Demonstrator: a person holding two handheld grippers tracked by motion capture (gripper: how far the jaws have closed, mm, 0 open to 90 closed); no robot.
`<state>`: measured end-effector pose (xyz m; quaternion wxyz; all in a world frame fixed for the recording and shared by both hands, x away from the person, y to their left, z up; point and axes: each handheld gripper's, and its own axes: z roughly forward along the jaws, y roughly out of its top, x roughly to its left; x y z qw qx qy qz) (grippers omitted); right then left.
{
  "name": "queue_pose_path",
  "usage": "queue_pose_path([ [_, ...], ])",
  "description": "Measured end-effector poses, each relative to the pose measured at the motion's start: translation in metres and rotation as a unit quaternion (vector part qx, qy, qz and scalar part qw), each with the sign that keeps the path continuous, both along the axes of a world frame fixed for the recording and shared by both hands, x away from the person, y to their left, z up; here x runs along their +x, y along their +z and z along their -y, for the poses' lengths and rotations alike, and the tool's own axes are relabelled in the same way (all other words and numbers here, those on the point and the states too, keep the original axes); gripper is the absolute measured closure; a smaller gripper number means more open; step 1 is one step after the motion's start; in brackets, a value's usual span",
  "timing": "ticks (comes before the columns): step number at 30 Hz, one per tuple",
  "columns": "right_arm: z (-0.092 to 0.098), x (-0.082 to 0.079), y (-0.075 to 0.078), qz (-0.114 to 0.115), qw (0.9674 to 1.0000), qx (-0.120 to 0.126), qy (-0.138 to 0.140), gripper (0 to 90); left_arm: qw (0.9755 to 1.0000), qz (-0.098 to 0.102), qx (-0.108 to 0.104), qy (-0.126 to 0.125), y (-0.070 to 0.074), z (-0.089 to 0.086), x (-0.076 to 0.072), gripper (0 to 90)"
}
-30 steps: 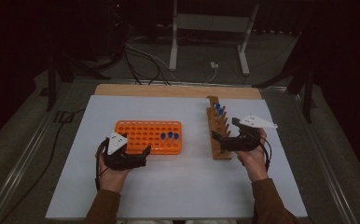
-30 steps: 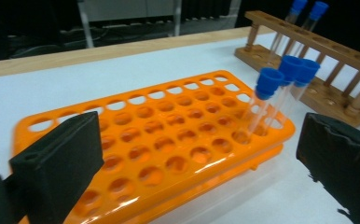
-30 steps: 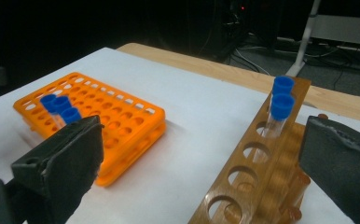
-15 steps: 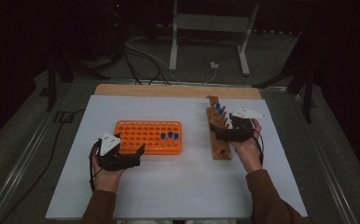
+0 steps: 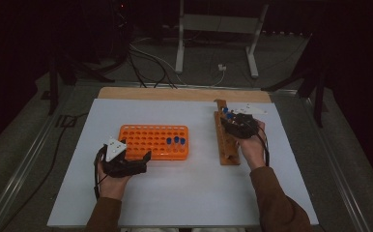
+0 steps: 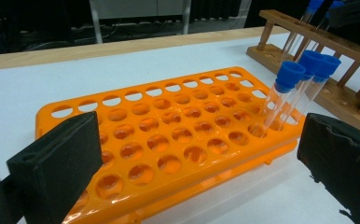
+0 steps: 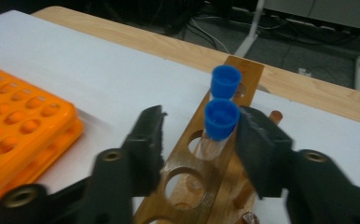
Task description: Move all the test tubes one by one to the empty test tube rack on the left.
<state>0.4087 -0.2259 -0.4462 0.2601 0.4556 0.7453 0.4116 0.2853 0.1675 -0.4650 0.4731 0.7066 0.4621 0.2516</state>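
Note:
A wooden tube rack (image 5: pixel 225 145) lies at the right of the white table, with blue-capped tubes (image 5: pixel 228 114) at its far end. My right gripper (image 5: pixel 234 124) hovers over them. In the right gripper view its jaws (image 7: pixel 200 128) have just been closing around the nearer tube (image 7: pixel 221 119); the right pad is at the cap, the left pad stands apart. A second tube (image 7: pixel 226 81) stands behind. The orange rack (image 5: pixel 146 141) holds three blue-capped tubes (image 5: pixel 176 141). My left gripper (image 5: pixel 137 159) rests open at the orange rack's near-left corner (image 6: pixel 122 154), nothing between its pads (image 6: pixel 57 158).
The white table top (image 5: pixel 189 193) has free room in front of both racks. A wooden strip (image 5: pixel 175 94) runs along the far edge. Beyond it stand a metal stand (image 5: pixel 213 43) and cables on the dark floor.
My right hand has moved away from me along the wooden rack to its far end, and its jaws have narrowed around a tube. The left hand has stayed put.

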Motion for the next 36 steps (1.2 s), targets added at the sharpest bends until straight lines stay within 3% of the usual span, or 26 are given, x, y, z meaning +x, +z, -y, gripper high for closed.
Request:
queue_pose_path([
  [10,0.003,0.007,-0.012,-0.011,0.9998,0.005,-0.012,75.6,1.0,-0.001,0.004,-0.003,0.0,0.002,0.0,0.7],
  [36,0.001,0.007,-0.013,-0.006,0.9997,0.015,-0.018,76.9,1.0,-0.004,0.005,-0.007,-0.002,0.005,0.0,0.7],
])
